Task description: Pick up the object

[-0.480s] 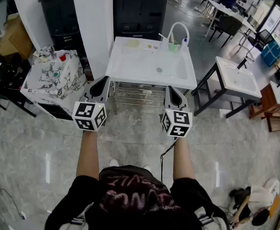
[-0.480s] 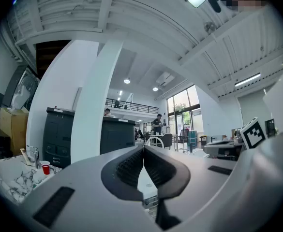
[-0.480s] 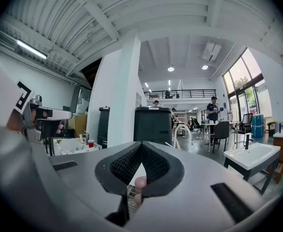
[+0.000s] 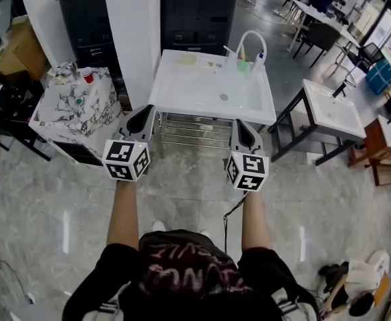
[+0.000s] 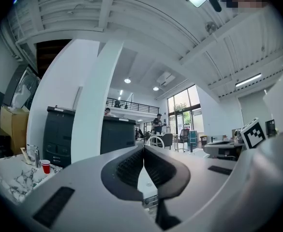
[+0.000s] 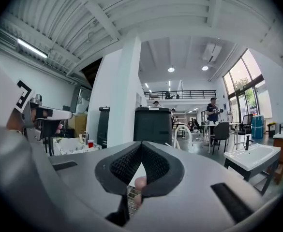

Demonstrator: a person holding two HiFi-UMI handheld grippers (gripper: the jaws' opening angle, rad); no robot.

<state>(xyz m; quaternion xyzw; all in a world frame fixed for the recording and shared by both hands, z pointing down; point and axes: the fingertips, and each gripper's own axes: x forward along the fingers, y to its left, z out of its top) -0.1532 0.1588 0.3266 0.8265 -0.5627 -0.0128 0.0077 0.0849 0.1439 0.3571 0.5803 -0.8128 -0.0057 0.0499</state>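
A white sink table [image 4: 182, 89] stands in front of me with a curved white faucet [image 4: 250, 40]. On its back edge lie a pale yellow sponge [image 4: 186, 59], a green cup [image 4: 243, 65] and a small blue-capped bottle [image 4: 259, 59]. My left gripper [image 4: 144, 114] hovers at the sink's near left corner. My right gripper [image 4: 243, 127] hovers by the near right edge. Both point forward, short of the basin. In the left gripper view the left gripper [image 5: 143, 151] has its pads pressed together on nothing. The right gripper [image 6: 141, 146] is likewise shut and empty.
A marble-topped table [image 4: 65, 116] at the left carries a red cup [image 4: 87, 77] and small items. A white pillar [image 4: 132, 32] and black cabinets [image 4: 195, 12] stand behind. A second white basin on a black frame [image 4: 332, 109] stands at the right. Grey tiled floor lies below.
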